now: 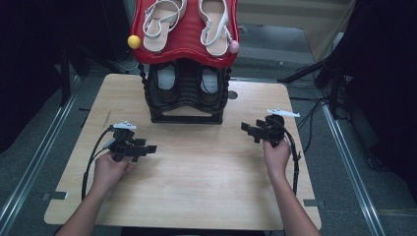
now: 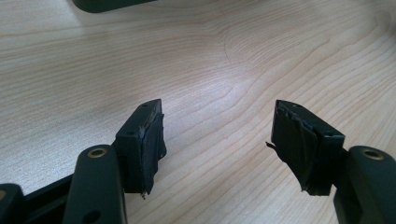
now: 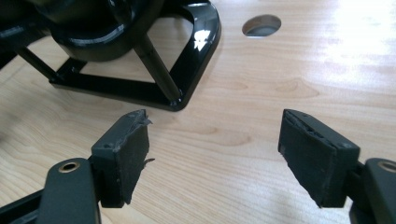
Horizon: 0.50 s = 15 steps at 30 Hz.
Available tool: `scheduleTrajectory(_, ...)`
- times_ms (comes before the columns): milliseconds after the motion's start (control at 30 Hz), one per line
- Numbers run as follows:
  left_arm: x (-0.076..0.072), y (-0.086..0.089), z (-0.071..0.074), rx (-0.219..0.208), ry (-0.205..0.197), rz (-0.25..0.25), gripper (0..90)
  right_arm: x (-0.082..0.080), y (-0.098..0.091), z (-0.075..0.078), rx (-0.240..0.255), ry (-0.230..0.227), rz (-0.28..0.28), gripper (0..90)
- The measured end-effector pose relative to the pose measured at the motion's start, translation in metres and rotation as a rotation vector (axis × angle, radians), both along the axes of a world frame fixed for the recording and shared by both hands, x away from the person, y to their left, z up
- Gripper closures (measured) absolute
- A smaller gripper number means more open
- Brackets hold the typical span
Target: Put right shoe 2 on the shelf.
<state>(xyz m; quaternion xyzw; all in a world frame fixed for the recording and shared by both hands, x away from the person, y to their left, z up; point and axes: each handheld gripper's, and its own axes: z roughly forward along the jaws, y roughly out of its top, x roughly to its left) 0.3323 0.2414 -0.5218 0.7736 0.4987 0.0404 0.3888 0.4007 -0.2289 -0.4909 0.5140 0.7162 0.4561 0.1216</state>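
Left gripper (image 1: pixel 147 148) hovered over the near-left part of the wooden table (image 1: pixel 206 191), held in the person's left hand (image 1: pixel 110 169), jaws pointing right toward the table's middle. Its own view showed the jaws spread wide with bare wood grain between them (image 2: pixel 217 144); nothing pinched. Right gripper (image 1: pixel 248 130) sat at mid-right, held in the right hand (image 1: pixel 276 155), jaws pointing left toward the rack. Its own view also showed the jaws well apart and empty (image 3: pixel 212 158).

Shoe rack (image 1: pixel 186 101) stood at the far centre of the table, a black frame with a red top shelf (image 1: pixel 186 44). High view gave what the gripper views could not: a pair of white strappy sandals (image 1: pixel 189 24) lying on the red shelf, a yellow ball (image 1: pixel 134 42) at its left corner, a pink ball (image 1: pixel 234 46) at its right, and dark shoes (image 1: pixel 167 81) on the black tier below. Both grippers were apart from the rack, the right one nearer.

Right gripper view added close detail: the rack's glossy black base frame (image 3: pixel 201 56) with a slanted strut, lying just beyond the jaw tips, and a round hole (image 3: pixel 261 24) in the tabletop beyond it. Left gripper view caught a dark edge of something (image 2: pixel 109 4) at the top; too little showed to tell what it was.
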Motion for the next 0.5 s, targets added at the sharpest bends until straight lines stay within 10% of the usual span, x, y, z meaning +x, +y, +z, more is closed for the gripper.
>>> scheduleTrajectory(500,0.001,0.004,0.001,-0.009,0.001,0.008,33.7,-0.009,-0.009,-0.012,0.019,0.005,-0.016,25.6)
